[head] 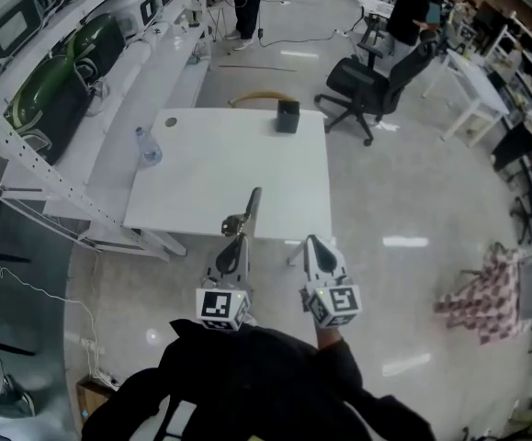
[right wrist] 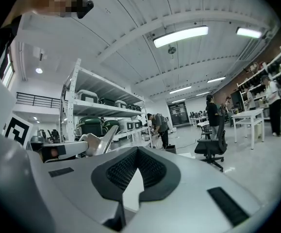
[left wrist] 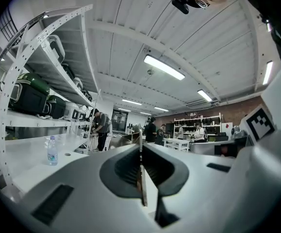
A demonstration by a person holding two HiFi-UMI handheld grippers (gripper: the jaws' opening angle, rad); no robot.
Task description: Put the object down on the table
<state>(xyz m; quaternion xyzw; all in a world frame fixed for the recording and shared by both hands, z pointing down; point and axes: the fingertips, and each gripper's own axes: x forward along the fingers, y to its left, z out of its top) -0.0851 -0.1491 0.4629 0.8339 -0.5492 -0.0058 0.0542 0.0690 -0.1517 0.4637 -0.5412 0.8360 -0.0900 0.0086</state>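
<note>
Clamping a slim silvery metal utensil [head: 246, 209] edge-on between its pads, the left gripper [head: 237, 239] has both jaws closed flat against the utensil's two faces, with no gap visible on either side in the left gripper view. The gripped end of the utensil sits deep in the dark ribbed pads, and the remainder runs straight forward past the fingertips. In the head view the free end projects over the near edge of the white rectangular table [head: 229, 154], while the gripper body is off the table, in front of that edge. Whether the utensil touches the tabletop cannot be told from any view. The right gripper [head: 313, 241] is held just beside the left one, also short of the near table edge. Its jaws are closed together at the tips with nothing between them. The right gripper view shows the utensil off to the left, clear of the right gripper. On the table, well apart from the utensil, a small black box [head: 288, 116] stands at the far edge and a clear plastic bottle [head: 146, 147] stands near the left edge.
</note>
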